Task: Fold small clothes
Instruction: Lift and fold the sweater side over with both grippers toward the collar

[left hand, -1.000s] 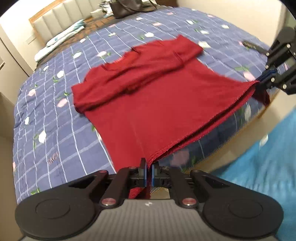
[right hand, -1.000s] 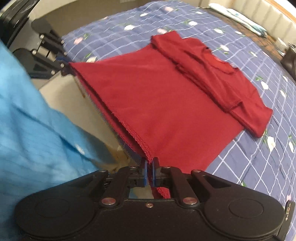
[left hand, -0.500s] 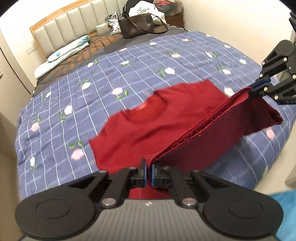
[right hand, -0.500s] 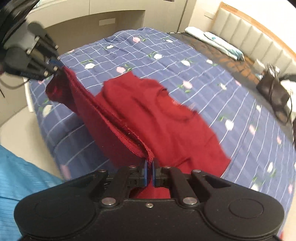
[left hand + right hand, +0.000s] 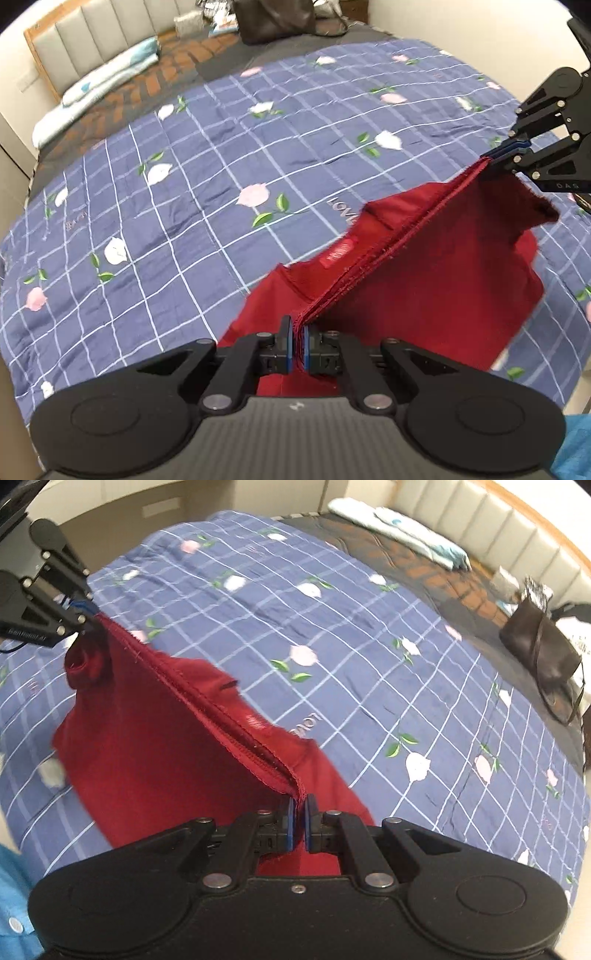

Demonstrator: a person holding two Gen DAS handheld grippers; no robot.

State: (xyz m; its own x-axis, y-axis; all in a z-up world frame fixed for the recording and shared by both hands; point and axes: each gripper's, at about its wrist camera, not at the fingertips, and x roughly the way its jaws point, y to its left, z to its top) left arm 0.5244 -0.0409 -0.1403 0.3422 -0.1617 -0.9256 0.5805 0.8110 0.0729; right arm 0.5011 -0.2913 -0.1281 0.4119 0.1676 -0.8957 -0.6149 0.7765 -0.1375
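Note:
A dark red top [image 5: 424,280] [image 5: 155,746] hangs doubled over above the blue flowered bedspread [image 5: 203,192] [image 5: 369,657]. Its stitched hem runs taut between my two grippers. My left gripper [image 5: 299,345] is shut on one hem corner; it also shows at the left edge of the right wrist view, left gripper [image 5: 90,616]. My right gripper [image 5: 300,821] is shut on the other hem corner and appears at the right of the left wrist view, right gripper [image 5: 496,157]. The neckline with its red label [image 5: 340,254] lies below the lifted hem.
A brown handbag [image 5: 273,16] [image 5: 543,653] sits at the head end of the bed. A white and teal pillow [image 5: 103,81] [image 5: 399,528] lies by the padded headboard [image 5: 92,33]. A light blue sleeve [image 5: 14,904] shows at the lower left.
Both grippers carried the hem from the bed's foot edge toward the neckline, doubling the red top over itself. More of the bedspread and headboard came into view.

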